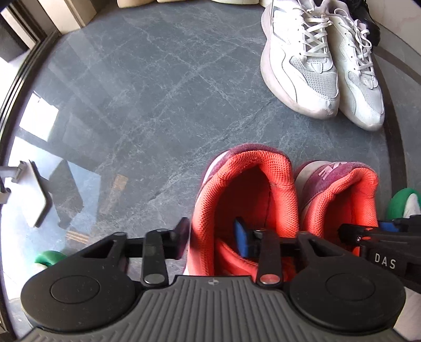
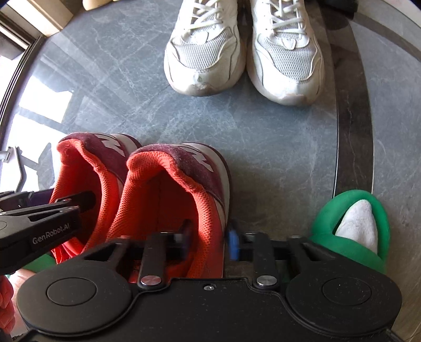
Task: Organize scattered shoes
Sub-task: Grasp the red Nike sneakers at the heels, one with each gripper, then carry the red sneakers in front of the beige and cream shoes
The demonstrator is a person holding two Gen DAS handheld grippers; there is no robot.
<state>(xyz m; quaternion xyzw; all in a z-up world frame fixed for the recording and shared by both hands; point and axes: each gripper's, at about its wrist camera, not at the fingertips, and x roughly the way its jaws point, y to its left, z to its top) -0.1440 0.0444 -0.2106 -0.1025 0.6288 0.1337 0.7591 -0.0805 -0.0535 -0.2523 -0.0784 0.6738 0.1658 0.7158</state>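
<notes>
Two maroon sneakers with orange lining stand side by side, heels away from me. My left gripper [image 1: 213, 236] straddles the left wall of the left maroon sneaker [image 1: 244, 189], one finger outside, the blue pad inside; the jaws look clamped on the collar. My right gripper [image 2: 209, 240] straddles the right wall of the right maroon sneaker [image 2: 179, 194] in the same way. The left sneaker also shows in the right wrist view [image 2: 84, 179], the right sneaker in the left wrist view [image 1: 339, 194]. A pair of white sneakers [image 2: 242, 52] stands ahead, toes toward me.
Grey marble floor [image 1: 147, 100] with a dark inlaid band [image 2: 352, 131] at the right. A green slipper with a white sock [image 2: 355, 226] is at my right; another green slipper [image 1: 48, 259] at the left. A black shoe [image 1: 368, 21] lies behind the white pair. A door track runs at left.
</notes>
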